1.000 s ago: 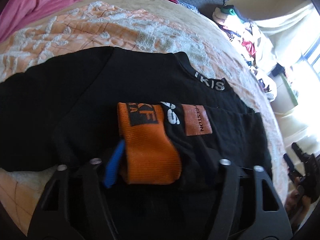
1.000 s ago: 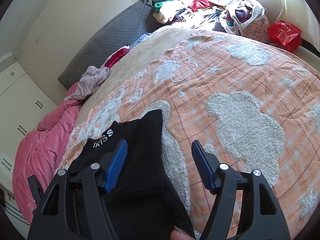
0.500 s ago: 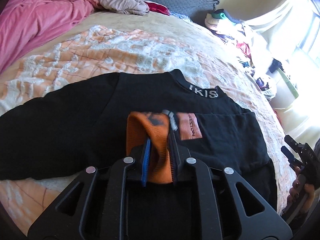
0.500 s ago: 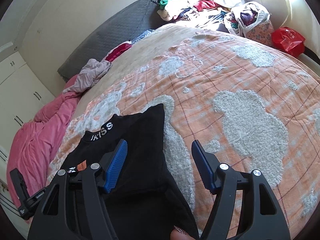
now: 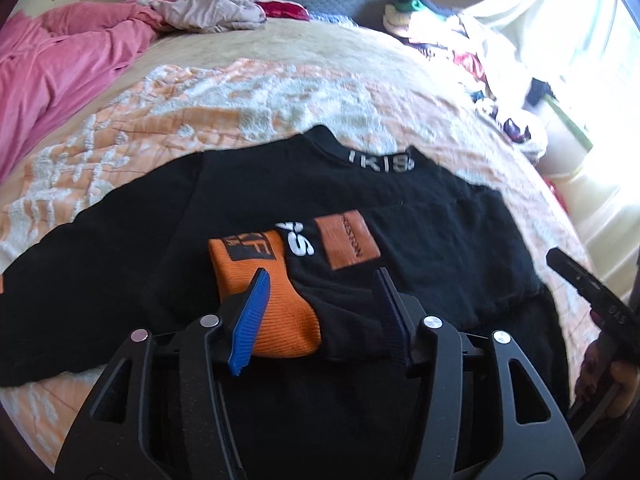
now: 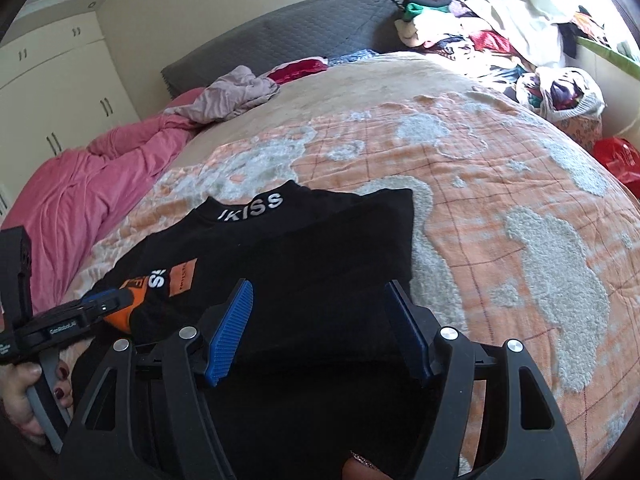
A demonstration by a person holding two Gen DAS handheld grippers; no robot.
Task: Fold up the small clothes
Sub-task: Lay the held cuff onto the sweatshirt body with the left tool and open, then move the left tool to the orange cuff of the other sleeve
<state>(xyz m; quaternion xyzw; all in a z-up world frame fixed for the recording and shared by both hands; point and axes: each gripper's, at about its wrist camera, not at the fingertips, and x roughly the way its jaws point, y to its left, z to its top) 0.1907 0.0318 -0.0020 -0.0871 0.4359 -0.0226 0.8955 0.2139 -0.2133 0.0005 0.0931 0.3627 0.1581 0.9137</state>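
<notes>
While the black shirt [image 5: 400,216] lies flat on the bed's orange quilt [image 6: 500,208], its orange cuff [image 5: 276,300] sits folded across its chest between the opening, untouching jaws of the left tool [image 5: 320,312]. The right tool [image 6: 320,332] hovers spread over the shirt's edge.

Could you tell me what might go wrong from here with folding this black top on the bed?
1. The left gripper is opening with the orange cuff between its pads; the folded-in sleeve could spring back or snag on the blue pad as it withdraws.
2. The right gripper hovers open over the black top; grabbing there could bunch the flat layers.
3. The fuzzy bedspread may drag the fabric and skew the fold.
</notes>
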